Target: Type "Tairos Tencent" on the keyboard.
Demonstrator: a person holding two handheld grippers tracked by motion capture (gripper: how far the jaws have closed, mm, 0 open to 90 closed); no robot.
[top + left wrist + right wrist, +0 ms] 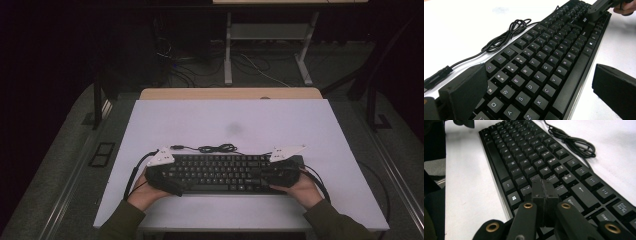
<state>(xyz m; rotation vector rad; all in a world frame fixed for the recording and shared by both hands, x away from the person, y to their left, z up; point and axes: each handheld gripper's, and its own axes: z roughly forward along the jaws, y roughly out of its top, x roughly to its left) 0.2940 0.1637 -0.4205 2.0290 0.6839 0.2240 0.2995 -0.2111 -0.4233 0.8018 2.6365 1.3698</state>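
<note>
With the left gripper [541, 92] spread wide astride the black mechanical keyboard's [220, 172] end on the white bench [280, 125], and the right gripper [545, 195] pressed closed over the keys, any key press is best made straight down.

This looks like a lab or office workroom. A plain white table [300, 125] carries a keyboard [220, 172]. Behind it, tangled cables [200, 65] lie on grey carpet [60, 150] beside the metal legs of a second desk [270, 35]; the surroundings are dark.
</note>
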